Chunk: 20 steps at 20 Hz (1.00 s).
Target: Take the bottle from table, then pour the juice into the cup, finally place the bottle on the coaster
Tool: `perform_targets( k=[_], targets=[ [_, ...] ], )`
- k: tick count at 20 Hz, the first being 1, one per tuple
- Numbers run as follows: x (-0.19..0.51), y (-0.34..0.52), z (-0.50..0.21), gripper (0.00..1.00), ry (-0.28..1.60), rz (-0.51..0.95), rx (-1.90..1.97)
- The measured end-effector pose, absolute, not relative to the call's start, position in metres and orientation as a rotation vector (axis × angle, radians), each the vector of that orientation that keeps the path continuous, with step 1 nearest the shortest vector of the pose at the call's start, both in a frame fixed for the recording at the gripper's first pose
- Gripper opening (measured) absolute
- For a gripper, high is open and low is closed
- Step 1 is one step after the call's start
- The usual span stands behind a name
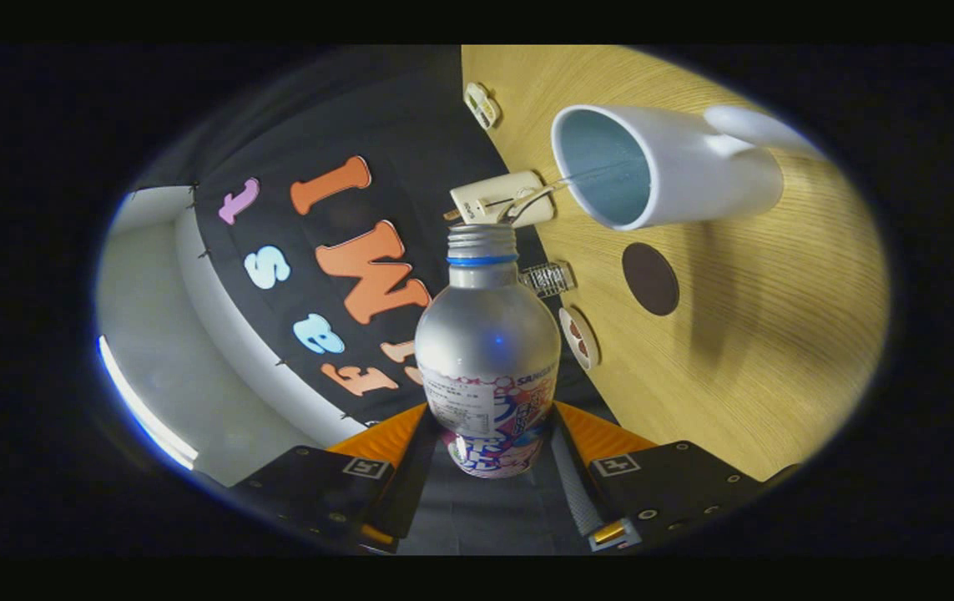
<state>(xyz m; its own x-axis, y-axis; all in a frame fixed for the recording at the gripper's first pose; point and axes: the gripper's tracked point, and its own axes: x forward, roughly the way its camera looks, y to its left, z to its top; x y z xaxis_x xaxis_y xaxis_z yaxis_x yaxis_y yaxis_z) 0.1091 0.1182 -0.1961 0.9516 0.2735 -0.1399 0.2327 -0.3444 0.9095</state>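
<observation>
Pouring under way: the claw (495, 434), clamped on the tilted bottle (487, 351), aims its open neck toward the cup (668, 167); the dark coaster (650, 278) on the desk (760, 334) likely comes next.

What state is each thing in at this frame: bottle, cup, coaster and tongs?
bottle: uncapped, held between the fingers, tipped with its mouth toward the cup.
cup: standing on the wooden table, its inside looks empty; a thin stream seems to reach its rim.
coaster: bare, lying flat on the table beside the cup.
tongs: shut on the bottle's lower body.
</observation>
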Motion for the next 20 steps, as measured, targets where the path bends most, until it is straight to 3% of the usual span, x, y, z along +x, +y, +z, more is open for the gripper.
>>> perform_targets(
  k=[20],
  targets=[
    [0.116, 0.101, -0.185, 0.73, 0.245, 0.027, 2.030]
  ],
)
